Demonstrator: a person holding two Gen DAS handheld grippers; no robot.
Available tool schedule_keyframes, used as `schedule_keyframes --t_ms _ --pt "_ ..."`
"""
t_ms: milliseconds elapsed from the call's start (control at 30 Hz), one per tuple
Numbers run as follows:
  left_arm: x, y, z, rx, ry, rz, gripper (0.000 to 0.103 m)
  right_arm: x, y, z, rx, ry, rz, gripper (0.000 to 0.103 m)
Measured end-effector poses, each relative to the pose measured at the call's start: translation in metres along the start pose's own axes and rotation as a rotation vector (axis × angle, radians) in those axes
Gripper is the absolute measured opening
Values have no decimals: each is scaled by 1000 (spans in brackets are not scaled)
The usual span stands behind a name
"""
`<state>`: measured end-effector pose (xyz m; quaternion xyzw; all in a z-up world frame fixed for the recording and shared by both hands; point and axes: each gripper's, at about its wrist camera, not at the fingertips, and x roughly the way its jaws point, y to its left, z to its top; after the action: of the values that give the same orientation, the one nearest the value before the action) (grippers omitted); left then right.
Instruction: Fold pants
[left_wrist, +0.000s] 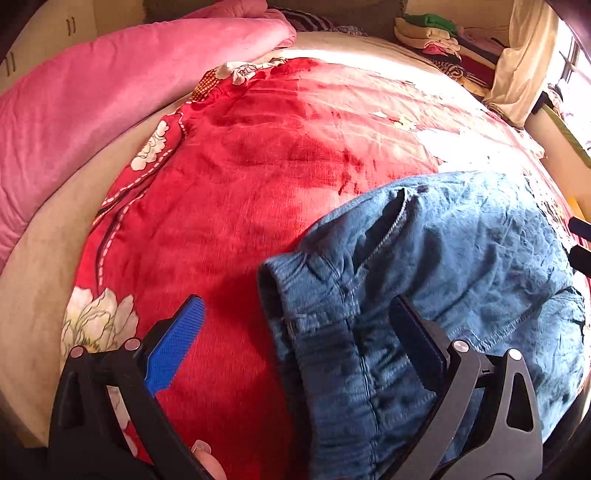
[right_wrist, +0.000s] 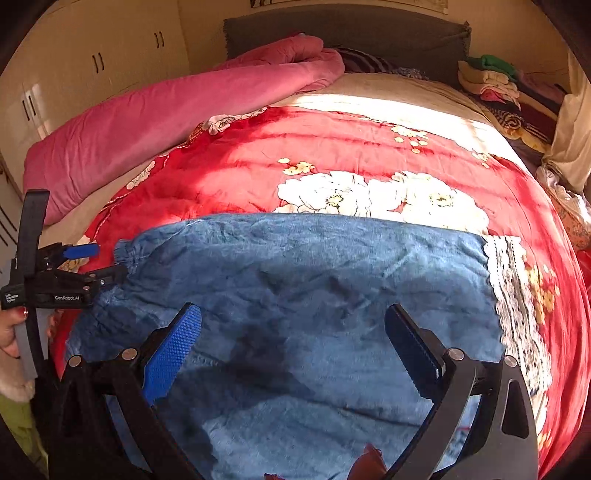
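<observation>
Blue denim pants (right_wrist: 303, 288) lie flat on a red floral bedspread (right_wrist: 332, 155), folded, with white lace cuffs (right_wrist: 513, 295) at the right end. In the left wrist view the waistband end of the pants (left_wrist: 424, 280) lies under my left gripper (left_wrist: 299, 310), which is open and empty, its right finger over the denim. The left gripper also shows in the right wrist view (right_wrist: 99, 262), at the left edge of the pants. My right gripper (right_wrist: 293, 317) is open and empty, hovering over the middle of the pants.
A rolled pink quilt (right_wrist: 155, 122) lies along the far left of the bed. Stacks of folded clothes (right_wrist: 491, 81) sit at the far right corner by a curtain (left_wrist: 524, 62). Wardrobe doors (right_wrist: 92, 62) stand behind.
</observation>
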<state>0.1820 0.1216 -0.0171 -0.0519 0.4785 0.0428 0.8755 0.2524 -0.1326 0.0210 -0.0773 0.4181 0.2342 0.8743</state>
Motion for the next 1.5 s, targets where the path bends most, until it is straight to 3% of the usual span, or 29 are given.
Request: schedule_keyframes --t_ms 67,133,200,300,367,533,700,733,767,800,833,867,1167,1333,1500 --pt "11 1 8 -5 -2 -14 92 14 -2 16 -40 14 0 99" --pt "21 2 14 -5 14 -44 77 28 -3 29 -78 39 20 99" --pt "31 1 18 -5 18 -75 49 45 -4 40 -104 65 21 99" --pt "40 -1 22 15 18 -81 33 73 -3 53 -140 108 23 99" --pt "39 3 25 9 -2 -117 29 89 0 58 -179 138 32 99" --pt "26 16 30 -32 -76 -190 26 123 18 71 -334 164 32 99" --pt "6 11 32 19 -150 -225 25 151 39 77 -486 207 61 95" --pt "3 9 32 32 -163 -234 25 153 42 78 -497 214 83 79" --pt "-1 8 32 44 -173 -242 25 154 43 79 -501 222 119 54" --pt "-4 6 31 51 -179 -243 25 151 45 80 -496 220 157 42" --pt "-5 6 31 58 -179 -241 25 146 48 80 -495 208 187 15" --pt "-6 6 31 62 -178 -237 25 138 50 80 -491 192 212 6" --pt "-44 3 10 110 -241 -276 25 24 44 48 -357 25 234 4" --pt "-82 -12 -29 188 -298 -294 25 -34 56 -7 -305 0 253 4" --pt "-101 -15 -79 196 -274 -292 26 -66 81 -70 -284 9 327 4"
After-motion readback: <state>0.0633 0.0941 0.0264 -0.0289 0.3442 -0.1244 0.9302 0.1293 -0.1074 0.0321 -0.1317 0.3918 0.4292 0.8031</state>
